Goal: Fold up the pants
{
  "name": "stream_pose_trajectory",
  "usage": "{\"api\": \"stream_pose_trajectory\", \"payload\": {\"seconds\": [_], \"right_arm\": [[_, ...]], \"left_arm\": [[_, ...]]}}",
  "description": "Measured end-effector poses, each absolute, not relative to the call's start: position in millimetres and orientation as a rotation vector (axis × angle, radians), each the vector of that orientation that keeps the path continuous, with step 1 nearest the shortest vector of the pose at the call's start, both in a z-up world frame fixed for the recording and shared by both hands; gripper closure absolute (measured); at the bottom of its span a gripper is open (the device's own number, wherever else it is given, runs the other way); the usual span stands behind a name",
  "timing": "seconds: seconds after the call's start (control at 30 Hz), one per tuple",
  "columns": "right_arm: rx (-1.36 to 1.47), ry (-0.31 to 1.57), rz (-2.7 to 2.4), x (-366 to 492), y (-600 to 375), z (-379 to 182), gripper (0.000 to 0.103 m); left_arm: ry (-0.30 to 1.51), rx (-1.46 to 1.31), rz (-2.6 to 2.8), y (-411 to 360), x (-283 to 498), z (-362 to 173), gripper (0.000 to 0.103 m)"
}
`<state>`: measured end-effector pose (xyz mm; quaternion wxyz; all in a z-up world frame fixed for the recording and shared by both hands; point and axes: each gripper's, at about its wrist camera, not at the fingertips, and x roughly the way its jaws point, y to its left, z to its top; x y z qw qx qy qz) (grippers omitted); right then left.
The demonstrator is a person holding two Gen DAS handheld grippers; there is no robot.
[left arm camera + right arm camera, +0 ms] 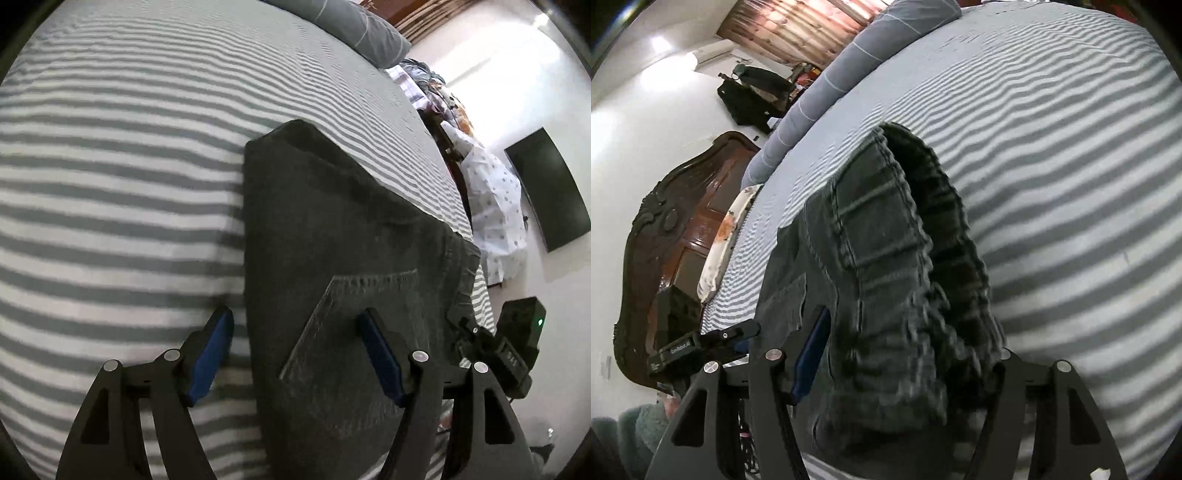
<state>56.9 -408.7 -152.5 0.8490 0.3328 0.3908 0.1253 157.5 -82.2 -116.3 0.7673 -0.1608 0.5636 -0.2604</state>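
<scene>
The striped bed sheet (110, 192) spreads out ahead of both grippers, and the pants (332, 229), dark denim, lie flat on it, running forward from between the left gripper's fingers toward the far pillow (354, 26). The left gripper (295, 350) stands apart, its left finger over bare sheet, its right over the back pocket (362, 317), clamped on nothing. In the right wrist view the bunched waistband (886, 258) sits between the right gripper's (905, 369) spread fingers; only the left blue pad (812, 358) shows, so a pinch cannot be told. My guess at the risk: closing now, the left could snag the sheet with the denim, and the thick waistband could slip from a shallow bite
</scene>
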Motion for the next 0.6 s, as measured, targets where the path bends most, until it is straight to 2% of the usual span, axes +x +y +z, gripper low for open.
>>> {"api": "stream_pose_trajectory", "payload": {"seconds": [0.2, 0.23, 0.37, 0.47, 0.6], "right_arm": [[0.694, 0.830, 0.281, 73.6, -405.0, -153.5, 0.041], [0.694, 0.829, 0.285, 73.0, -404.9, -153.9, 0.041], [0.687, 0.835, 0.292, 71.0, -403.6, -155.1, 0.041], [0.678, 0.841, 0.296, 69.1, -403.5, -155.1, 0.041], [0.691, 0.844, 0.288, 68.9, -405.0, -157.0, 0.042]], "left_arm": [[1.223, -0.345, -0.609, -92.9, 154.9, -113.2, 0.030], [1.219, -0.333, -0.608, -94.1, 152.9, -112.8, 0.031], [1.201, -0.312, -0.595, -87.7, 146.3, -112.7, 0.048], [1.208, -0.328, -0.601, -82.9, 148.7, -113.2, 0.052], [1.197, -0.268, -0.593, -94.3, 149.5, -113.3, 0.052]]}}
